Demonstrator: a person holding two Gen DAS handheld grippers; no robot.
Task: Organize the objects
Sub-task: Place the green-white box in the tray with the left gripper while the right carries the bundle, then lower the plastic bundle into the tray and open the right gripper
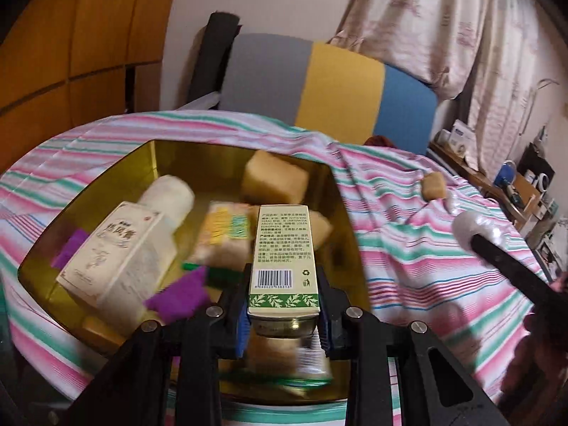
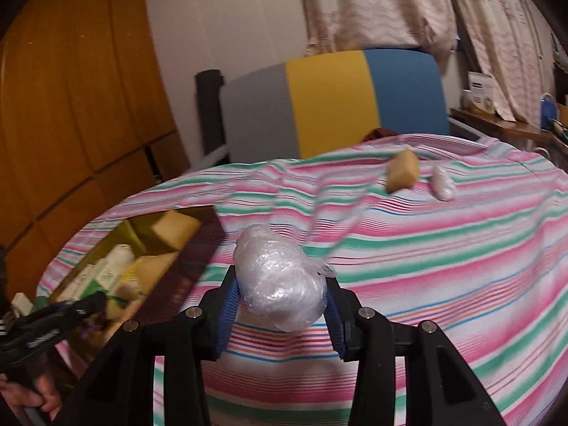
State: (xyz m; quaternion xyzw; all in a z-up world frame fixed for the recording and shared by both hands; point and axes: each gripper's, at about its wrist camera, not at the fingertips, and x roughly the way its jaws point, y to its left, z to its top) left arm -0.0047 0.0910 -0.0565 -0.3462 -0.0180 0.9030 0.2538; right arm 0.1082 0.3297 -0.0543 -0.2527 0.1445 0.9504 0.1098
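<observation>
Cardboard carton [image 1: 282, 259], light and stiff but crushable, sits clamped at its lower end in the left tool [image 1: 284, 314] above the gold tin [image 1: 340, 191]; grip the flat faces. Right tool [image 2: 282, 305] clasps a soft, slippery plastic-wrapped bundle [image 2: 280, 278] over the striped cloth [image 2: 443, 266].

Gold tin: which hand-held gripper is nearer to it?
Left. The left hand-held gripper holds a green-and-cream carton right above the gold tin. The right hand-held gripper, clamping a plastic-wrapped ball, is beside the tin over the striped cloth.
</observation>
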